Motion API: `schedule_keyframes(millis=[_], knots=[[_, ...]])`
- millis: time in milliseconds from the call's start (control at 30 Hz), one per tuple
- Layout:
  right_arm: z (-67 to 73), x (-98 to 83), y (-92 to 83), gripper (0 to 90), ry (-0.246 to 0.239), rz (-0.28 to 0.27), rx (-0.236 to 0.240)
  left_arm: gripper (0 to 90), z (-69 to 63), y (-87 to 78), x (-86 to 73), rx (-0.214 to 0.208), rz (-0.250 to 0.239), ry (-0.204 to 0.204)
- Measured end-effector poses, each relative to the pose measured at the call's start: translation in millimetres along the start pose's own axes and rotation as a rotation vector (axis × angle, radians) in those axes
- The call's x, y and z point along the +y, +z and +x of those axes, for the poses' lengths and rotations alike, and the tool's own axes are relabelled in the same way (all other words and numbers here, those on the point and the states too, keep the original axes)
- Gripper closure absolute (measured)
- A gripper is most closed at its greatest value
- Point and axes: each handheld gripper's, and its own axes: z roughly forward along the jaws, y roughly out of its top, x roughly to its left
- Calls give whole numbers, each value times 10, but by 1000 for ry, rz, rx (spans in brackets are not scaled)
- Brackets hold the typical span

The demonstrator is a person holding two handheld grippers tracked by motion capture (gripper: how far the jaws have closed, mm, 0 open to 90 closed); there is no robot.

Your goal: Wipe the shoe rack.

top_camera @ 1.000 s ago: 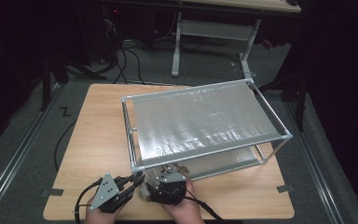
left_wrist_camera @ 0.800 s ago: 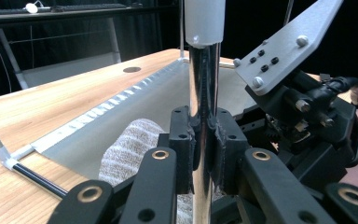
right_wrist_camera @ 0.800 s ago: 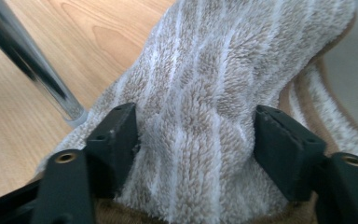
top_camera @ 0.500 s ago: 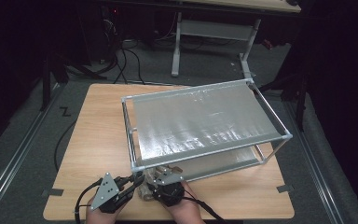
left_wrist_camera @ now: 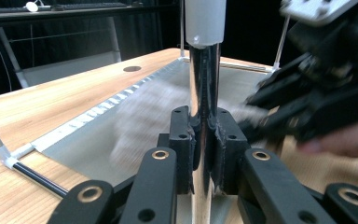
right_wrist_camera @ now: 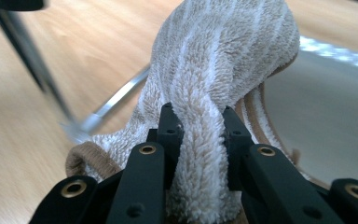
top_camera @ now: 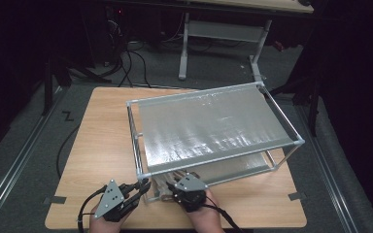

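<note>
Terrycloth, beige with white stripes, is bunching between the pads of the right gripper (right_wrist_camera: 200, 135), whose jaws have just been closing and are now pinching a fold of the towel (right_wrist_camera: 214, 70). Its long axis is running away from the jaws, rising and leaning toward the silver shelf sheet (right_wrist_camera: 326, 116), with the hemmed end lying on the wooden table (right_wrist_camera: 37, 84). Alongside, the left gripper (left_wrist_camera: 204, 140) is clamping the upright chrome post (left_wrist_camera: 204, 79) at the rack's (top_camera: 213, 128) near corner. From above, both grippers are sitting at the rack's front edge, close together.
</note>
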Motion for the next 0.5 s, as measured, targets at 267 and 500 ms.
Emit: schedule_keyframes(millis=[267, 500], knots=[[-573, -284, -663, 746, 64, -6, -192, 803, -5, -2, 1, -1, 0, -1], [-998, -667, -931, 744, 149, 113, -351, 803, -3, 2, 6, -3, 2, 1]])
